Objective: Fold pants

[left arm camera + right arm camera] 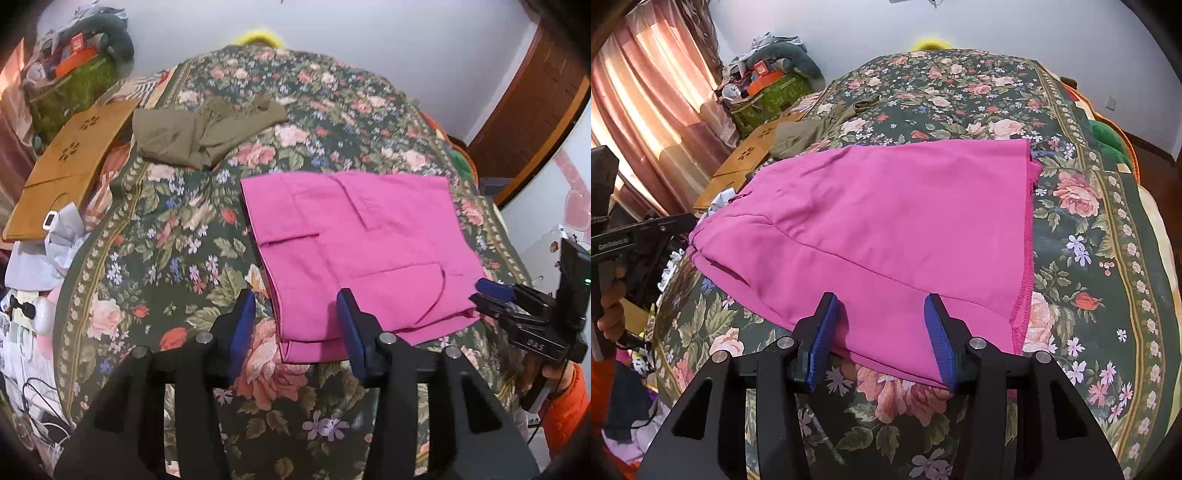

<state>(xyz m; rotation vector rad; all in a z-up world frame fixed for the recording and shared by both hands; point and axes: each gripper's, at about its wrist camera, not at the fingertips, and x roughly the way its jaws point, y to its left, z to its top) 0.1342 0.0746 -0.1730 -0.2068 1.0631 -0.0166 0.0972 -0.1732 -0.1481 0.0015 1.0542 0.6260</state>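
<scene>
Folded pink pants (pixel 362 258) lie flat on our floral bedspread (pixel 166 236), near its front edge. Our left gripper (pixel 297 328) hovers with jaws spread wide over the pants' near-left corner; our right gripper (pixel 882 332) is likewise released above the near hem. Crumpled olive pants (pixel 195 133) sit well behind.

Left gripper (pixel 297 325): jaws spread wide, empty. Right gripper (pixel 881 332): jaws spread wide, empty, seen at 3 o'clock in the left wrist view.
</scene>
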